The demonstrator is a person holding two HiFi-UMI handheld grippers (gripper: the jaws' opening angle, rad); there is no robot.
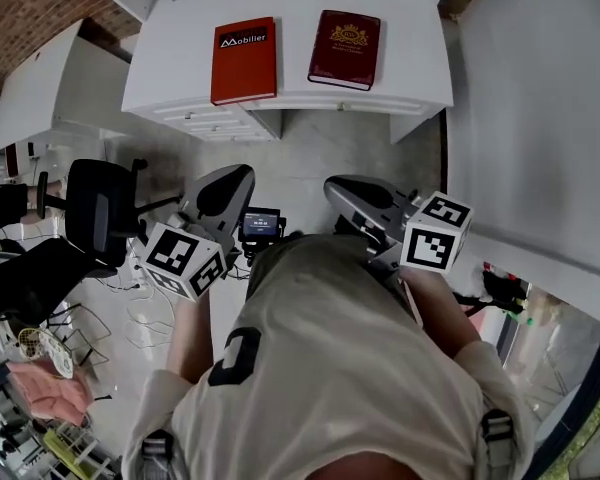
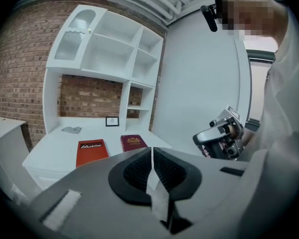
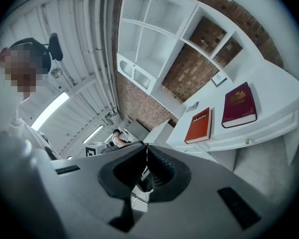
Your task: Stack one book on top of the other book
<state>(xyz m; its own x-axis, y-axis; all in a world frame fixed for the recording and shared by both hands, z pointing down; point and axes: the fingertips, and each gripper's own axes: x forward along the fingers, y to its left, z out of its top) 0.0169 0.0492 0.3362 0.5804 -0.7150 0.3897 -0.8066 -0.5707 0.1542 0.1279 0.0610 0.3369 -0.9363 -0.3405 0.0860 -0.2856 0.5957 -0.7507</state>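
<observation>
Head view, step: approach stage. Both books lie flat and unstacked, and neither is touched.
Head view, books: the red book (image 1: 244, 60) and the maroon book (image 1: 345, 49) lie side by side with a gap between them, near the front edge of the white surface (image 1: 410, 18).
Head view, grippers: the left gripper (image 1: 238, 176) and the right gripper (image 1: 338, 188) are held close to the person, over the floor and well short of the surface. The red book lies roughly ahead of the left one and the maroon book ahead of the right.
Left gripper view, jaws: the left gripper (image 2: 152, 158) is closed pad to pad, with nothing between.
Left gripper view, target: the red book (image 2: 91, 152) and the maroon book (image 2: 133, 142) show beyond the jaw tips, well apart from them.
Right gripper view, jaws: the right gripper (image 3: 146, 153) is closed and empty.
Right gripper view, target: the red book (image 3: 199, 125) and the maroon book (image 3: 239, 105) sit up and to the right of the jaws, far off.
Next move, as a judgement: bring a gripper to the surface and open its jaws — then take one book by an edge, since it lies flat. Lift it and lay it squarely on the other.
</observation>
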